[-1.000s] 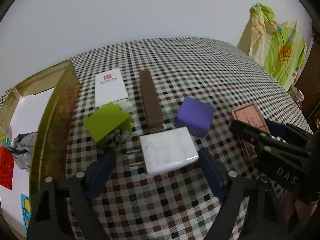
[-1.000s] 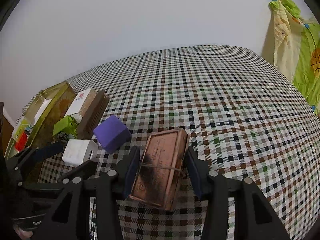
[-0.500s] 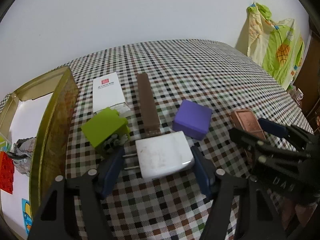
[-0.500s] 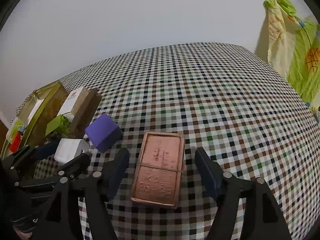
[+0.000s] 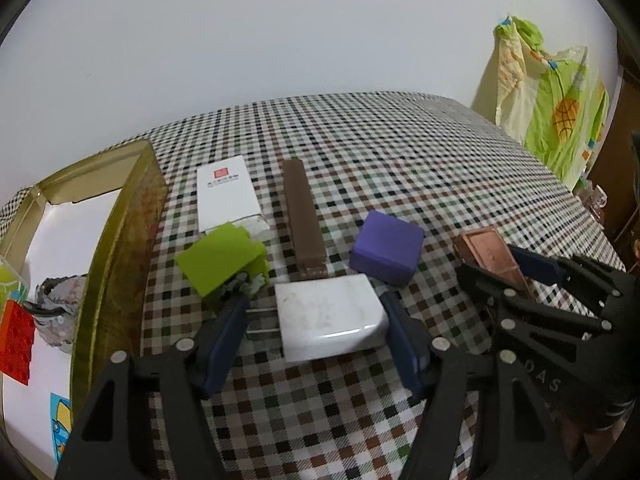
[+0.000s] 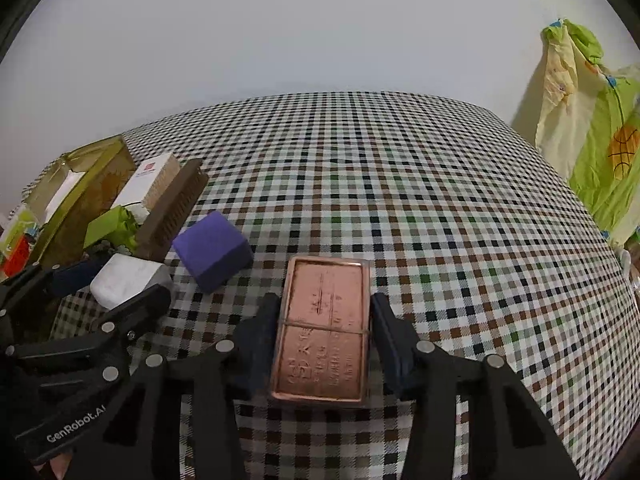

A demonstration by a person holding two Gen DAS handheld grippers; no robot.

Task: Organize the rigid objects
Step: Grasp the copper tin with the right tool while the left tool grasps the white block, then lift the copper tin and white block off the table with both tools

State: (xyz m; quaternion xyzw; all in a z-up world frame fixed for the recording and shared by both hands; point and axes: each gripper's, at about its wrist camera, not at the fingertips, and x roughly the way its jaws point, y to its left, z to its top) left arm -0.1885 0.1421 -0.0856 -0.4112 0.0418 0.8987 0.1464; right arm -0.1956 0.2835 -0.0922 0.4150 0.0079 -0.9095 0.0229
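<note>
Most things still sit out on the checked tabletop (image 6: 400, 184) – the left gripper (image 5: 316, 320) hugs the white charger (image 5: 328, 322) with its fingers, the right gripper (image 6: 324, 320) has just squeezed onto the copper tin (image 6: 324, 332), and the gold box (image 5: 116, 240) waits at nine o'clock.

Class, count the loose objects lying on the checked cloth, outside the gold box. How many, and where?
6. White carton and green block by the box; brown bar mid-row; purple cube right of it; charger nearest; copper tin far right. Others may be hidden.
</note>
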